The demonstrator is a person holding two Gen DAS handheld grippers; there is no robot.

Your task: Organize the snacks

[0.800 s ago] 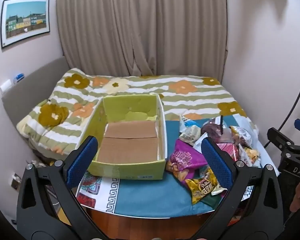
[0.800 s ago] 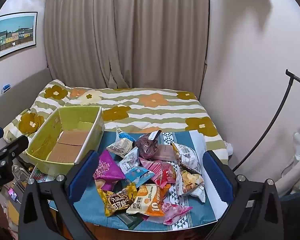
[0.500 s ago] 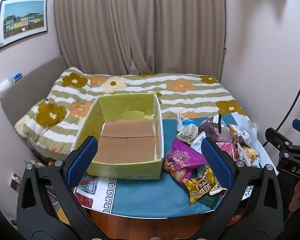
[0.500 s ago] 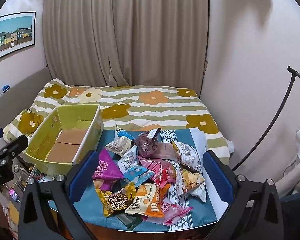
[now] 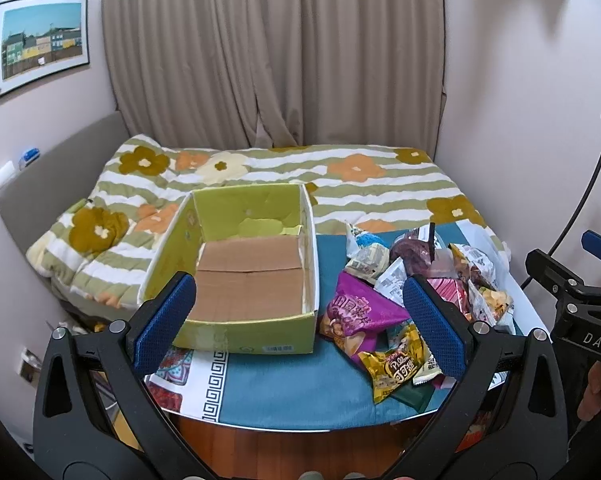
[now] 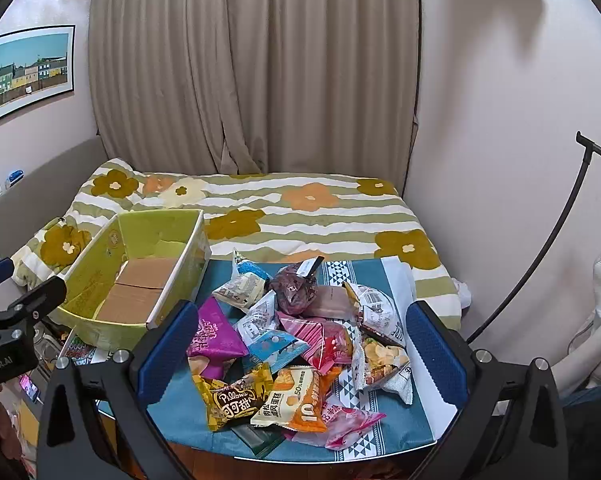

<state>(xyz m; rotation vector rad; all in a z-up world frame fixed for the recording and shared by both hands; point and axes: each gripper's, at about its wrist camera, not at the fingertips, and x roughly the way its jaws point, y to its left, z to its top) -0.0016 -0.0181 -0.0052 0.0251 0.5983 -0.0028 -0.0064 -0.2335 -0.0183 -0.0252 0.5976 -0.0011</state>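
Two grippers hang wide open and hold nothing. On the left, the left gripper faces the green box, which sits bare on the blue cloth. To its right lies the snack pile, framed by the right gripper. Best to pinch one top packet by its crimped edge, such as the purple bag nearest the box, so neighbours stay put.

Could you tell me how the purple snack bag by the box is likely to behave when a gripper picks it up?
The purple snack bag looks puffed and glossy, so it is probably light and may slip or crumple between the pads. Other packets in the snack pile lean against it, so lifting it would likely shift them.
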